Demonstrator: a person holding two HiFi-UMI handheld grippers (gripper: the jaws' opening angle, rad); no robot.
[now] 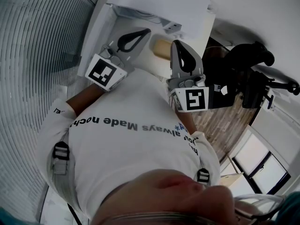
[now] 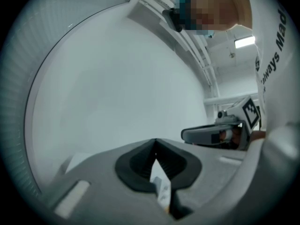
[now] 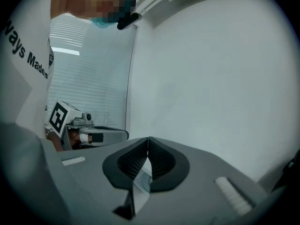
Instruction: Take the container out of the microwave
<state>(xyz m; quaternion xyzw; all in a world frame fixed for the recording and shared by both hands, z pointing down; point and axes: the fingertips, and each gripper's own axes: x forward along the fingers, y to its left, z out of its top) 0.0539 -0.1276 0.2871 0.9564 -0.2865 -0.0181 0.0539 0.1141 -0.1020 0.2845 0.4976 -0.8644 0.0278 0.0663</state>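
Note:
No container and no microwave that I can make out shows in any view. In the head view the person holds both grippers side by side in front of a white T-shirt. My left gripper is shut, its tips meeting with nothing between them, as the left gripper view confirms. My right gripper is likewise shut and empty, tips touching in the right gripper view. Each gripper view faces a plain white wall and shows the other gripper alongside: the right one and the left one.
A white box-like unit sits beyond the grippers, with a tan object just past their tips. Slatted blinds fill the left. Black equipment stands on a wooden floor at the right, near a window.

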